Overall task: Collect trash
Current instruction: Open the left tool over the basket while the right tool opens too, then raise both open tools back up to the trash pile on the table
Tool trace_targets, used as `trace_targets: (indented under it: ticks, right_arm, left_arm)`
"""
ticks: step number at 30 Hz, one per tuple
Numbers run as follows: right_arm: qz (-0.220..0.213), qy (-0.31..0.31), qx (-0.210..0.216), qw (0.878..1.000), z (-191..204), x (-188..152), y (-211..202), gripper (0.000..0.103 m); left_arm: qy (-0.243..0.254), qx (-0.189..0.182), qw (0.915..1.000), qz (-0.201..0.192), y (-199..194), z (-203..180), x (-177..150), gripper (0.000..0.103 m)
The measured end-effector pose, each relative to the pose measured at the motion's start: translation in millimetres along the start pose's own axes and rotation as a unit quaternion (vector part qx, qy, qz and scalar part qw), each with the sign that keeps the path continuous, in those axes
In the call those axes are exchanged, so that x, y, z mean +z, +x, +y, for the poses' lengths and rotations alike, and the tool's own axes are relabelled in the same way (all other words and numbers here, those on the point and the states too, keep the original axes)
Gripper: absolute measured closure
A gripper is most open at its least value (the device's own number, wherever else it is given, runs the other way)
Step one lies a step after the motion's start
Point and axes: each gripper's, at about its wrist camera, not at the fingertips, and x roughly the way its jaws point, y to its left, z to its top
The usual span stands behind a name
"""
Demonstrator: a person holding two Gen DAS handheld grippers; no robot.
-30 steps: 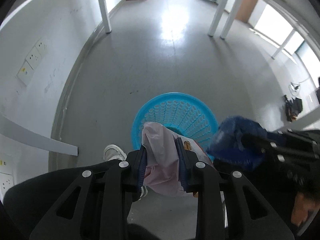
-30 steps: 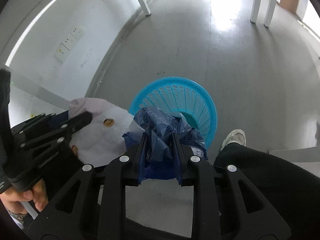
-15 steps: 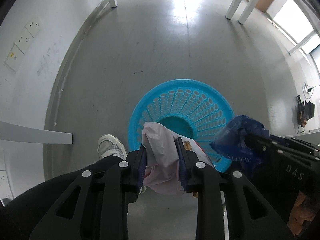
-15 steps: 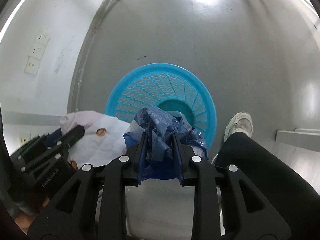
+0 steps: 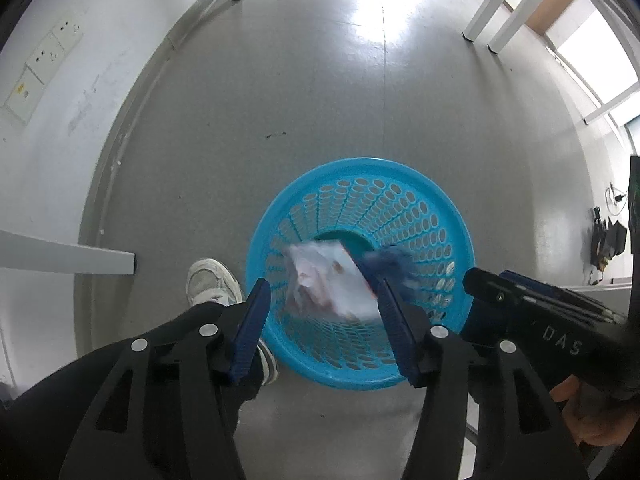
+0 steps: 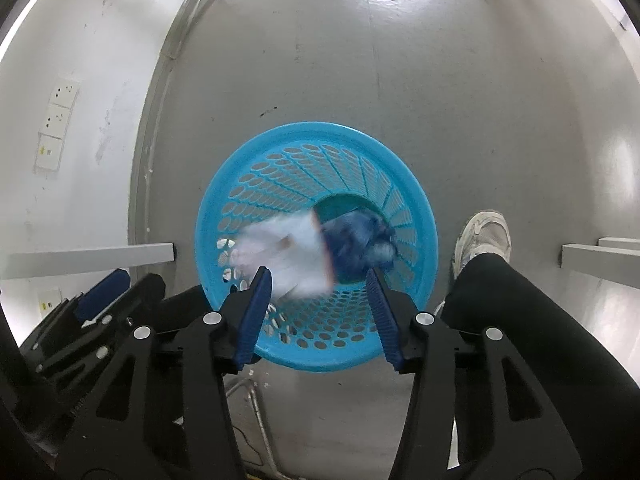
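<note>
Left wrist view: the left hand-held gripper [image 5: 324, 320] hangs over a blue perforated wastebasket [image 5: 452, 216] on the grey floor [image 5: 280, 80], its jaws opening with nothing between the pads. A white-and-pink wrapper [image 5: 328, 280] and a crumpled dark blue plastic bag [image 5: 386, 262], both motion-blurred, are inside the basket's mouth, apparently dropping toward its bottom. The right hand-held gripper [image 6: 318, 308], at about 4 o'clock of the basket in this view, is also opening and empty above the basket. A person's white sneaker [image 5: 212, 280] stands at the basket's 9 o'clock. The risk looks small: the light wrapper could catch on the near wall, or a leg could nudge the light basket and tip it.
</note>
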Motion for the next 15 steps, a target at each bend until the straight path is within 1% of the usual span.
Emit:
trace_targets:
  ticks: [3, 6, 9, 10, 13, 14, 15]
  right_arm:
    - [-0.003, -0.011, -0.007, 1.0, 6, -7, -8, 0.054]
    - [-0.011, -0.036, -0.017, 0.999, 14, -20, -20, 0.052]
    - [-0.032, -0.062, -0.025, 0.997, 21, -36, -40, 0.052]
    - [-0.038, -0.07, -0.025, 0.996, 23, -41, -46, 0.051]
    - [-0.058, -0.086, -0.017, 0.994, 26, -59, -67, 0.05]
    - [-0.063, -0.091, -0.018, 0.994, 26, -64, -73, 0.046]
    - [-0.068, -0.097, -0.024, 0.993, 28, -70, -78, 0.045]
  left_arm:
    - [-0.005, -0.009, 0.9999, 0.001, -3, 1, -3, 0.047]
    - [0.0, -0.014, 0.9999, -0.001, -13, 1, -11, 0.047]
    - [0.005, -0.039, 0.9992, 0.002, -27, 5, -22, 0.047]
    - [0.006, -0.041, 0.9991, -0.005, -34, 6, -25, 0.047]
    - [0.018, -0.029, 0.9987, -0.039, -57, 9, -32, 0.047]
    - [0.023, -0.025, 0.9983, -0.049, -65, 9, -35, 0.047]
    - [0.027, -0.024, 0.9979, -0.054, -70, 9, -39, 0.046]
